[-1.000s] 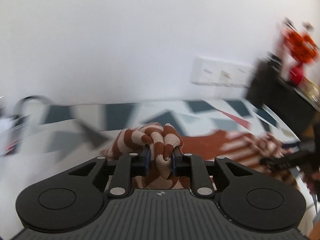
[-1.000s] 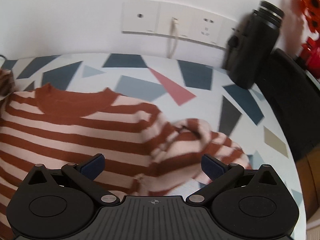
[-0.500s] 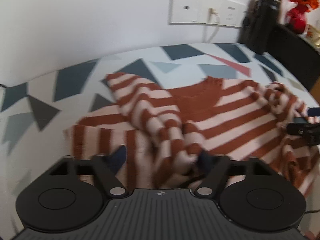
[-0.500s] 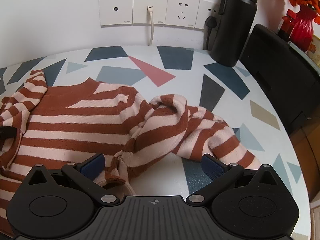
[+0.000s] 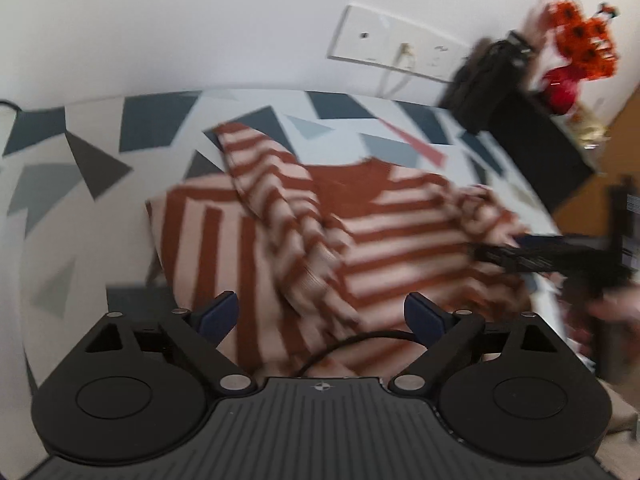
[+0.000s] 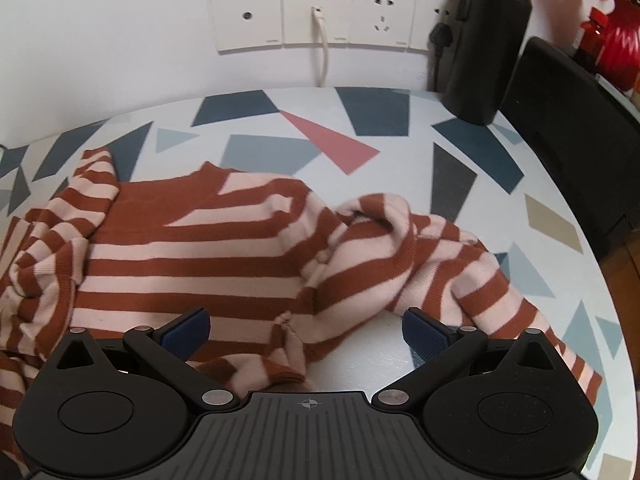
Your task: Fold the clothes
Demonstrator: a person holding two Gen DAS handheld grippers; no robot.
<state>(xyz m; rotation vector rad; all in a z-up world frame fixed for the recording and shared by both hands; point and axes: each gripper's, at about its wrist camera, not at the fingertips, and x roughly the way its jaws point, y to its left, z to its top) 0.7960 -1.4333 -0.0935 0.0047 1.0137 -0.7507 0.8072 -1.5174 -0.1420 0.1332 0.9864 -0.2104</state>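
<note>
A rust-and-pink striped sweater [image 6: 200,248] lies spread on the patterned table [image 6: 400,148]. In the left wrist view its left sleeve [image 5: 280,200] lies folded diagonally across the body. My left gripper [image 5: 322,312] hovers over that sleeve with its jaws opening wide; fabric lies below and between them, but the pads do not press on it. My right gripper [image 6: 306,326] stands open above the sweater's lower edge, beside the bunched right sleeve [image 6: 400,248]. It also shows as a blurred dark shape at the right of the left wrist view, the right gripper [image 5: 520,256].
A black bottle [image 6: 492,40] stands at the back right against the wall. Beside it is a black box [image 6: 568,128]. Wall sockets [image 6: 312,12] carry a white cable. A red vase with orange flowers [image 5: 568,88] stands further right. The table's edge curves along the right.
The left gripper let go of the sleeve it was holding up and its jaws spread wide. The sleeve now lies across the sweater's body. The right gripper stayed open, almost in place.
</note>
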